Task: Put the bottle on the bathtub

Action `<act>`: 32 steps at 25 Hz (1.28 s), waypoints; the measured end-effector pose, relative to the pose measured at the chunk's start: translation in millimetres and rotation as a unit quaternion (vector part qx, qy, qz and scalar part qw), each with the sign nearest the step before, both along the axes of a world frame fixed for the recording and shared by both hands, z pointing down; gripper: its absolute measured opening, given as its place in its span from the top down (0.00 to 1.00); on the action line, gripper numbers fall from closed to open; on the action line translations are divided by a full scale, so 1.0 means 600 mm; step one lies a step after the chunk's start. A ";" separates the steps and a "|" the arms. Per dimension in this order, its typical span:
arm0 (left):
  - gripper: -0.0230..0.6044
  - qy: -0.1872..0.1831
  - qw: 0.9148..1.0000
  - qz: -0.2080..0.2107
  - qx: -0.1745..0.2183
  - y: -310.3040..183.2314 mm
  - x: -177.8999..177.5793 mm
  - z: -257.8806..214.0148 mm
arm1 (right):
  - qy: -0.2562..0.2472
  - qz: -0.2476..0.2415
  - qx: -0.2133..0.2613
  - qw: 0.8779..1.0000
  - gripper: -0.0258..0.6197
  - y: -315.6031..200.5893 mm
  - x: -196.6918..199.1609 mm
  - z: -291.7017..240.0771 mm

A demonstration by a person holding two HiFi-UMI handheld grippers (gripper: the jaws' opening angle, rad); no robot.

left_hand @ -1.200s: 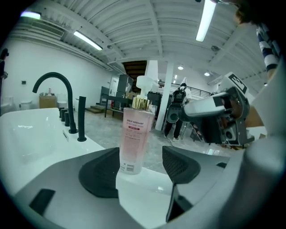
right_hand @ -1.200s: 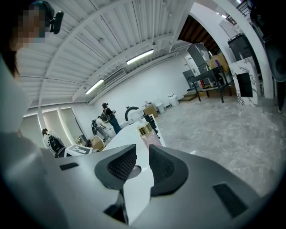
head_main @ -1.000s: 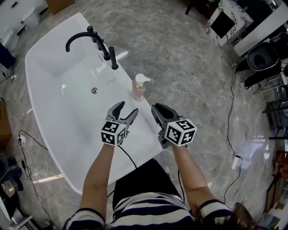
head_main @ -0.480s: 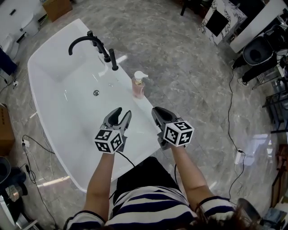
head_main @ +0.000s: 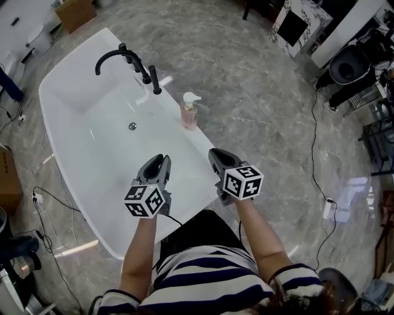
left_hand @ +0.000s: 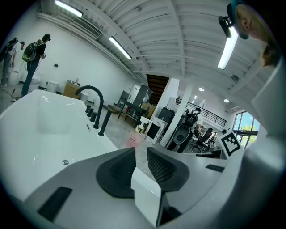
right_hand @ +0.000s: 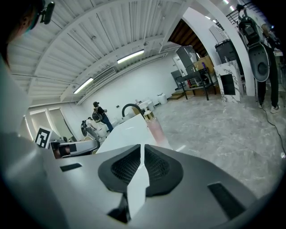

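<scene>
A pink bottle (head_main: 189,111) with a white pump stands upright on the near rim of the white bathtub (head_main: 61,80), to the right of the black faucet (head_main: 126,56). Both grippers hover over the tub's front end, well short of the bottle and apart from it. My left gripper (head_main: 159,165) is shut down to a narrow slit with nothing in it. My right gripper (head_main: 217,155) is shut and empty too. In the left gripper view the bottle (left_hand: 132,139) shows beyond the jaws (left_hand: 140,154). In the right gripper view the bottle (right_hand: 156,127) stands ahead on the tub rim (right_hand: 127,132).
Grey marble floor surrounds the tub. A white cable (head_main: 315,154) runs over the floor at right, near black chairs (head_main: 348,67). A cardboard box (head_main: 74,11) sits at the far left. A person (left_hand: 33,53) stands in the background.
My left gripper's jaws have closed from wide open to a narrow slit, and it has drawn back toward me. The right gripper has barely moved. The bottle stays put.
</scene>
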State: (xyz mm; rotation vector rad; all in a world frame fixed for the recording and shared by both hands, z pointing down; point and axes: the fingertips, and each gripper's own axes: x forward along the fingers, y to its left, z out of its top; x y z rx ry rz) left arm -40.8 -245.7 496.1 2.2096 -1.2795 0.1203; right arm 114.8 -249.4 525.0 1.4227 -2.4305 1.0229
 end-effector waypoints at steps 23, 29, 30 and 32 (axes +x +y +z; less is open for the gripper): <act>0.89 -0.036 0.998 -0.018 -0.052 0.061 -0.031 -0.001 | 0.026 -0.026 -0.017 0.999 0.92 0.053 -0.034 -0.015; 0.89 -0.043 0.997 -0.021 -0.055 0.069 -0.035 -0.009 | 0.028 -0.033 -0.021 0.999 0.92 0.062 -0.042 -0.021; 0.89 -0.043 0.997 -0.024 -0.055 0.069 -0.036 -0.010 | 0.029 -0.035 -0.020 0.999 0.92 0.062 -0.042 -0.023; 0.89 -0.042 0.997 -0.025 -0.055 0.070 -0.036 -0.010 | 0.030 -0.035 -0.018 0.999 0.92 0.060 -0.041 -0.026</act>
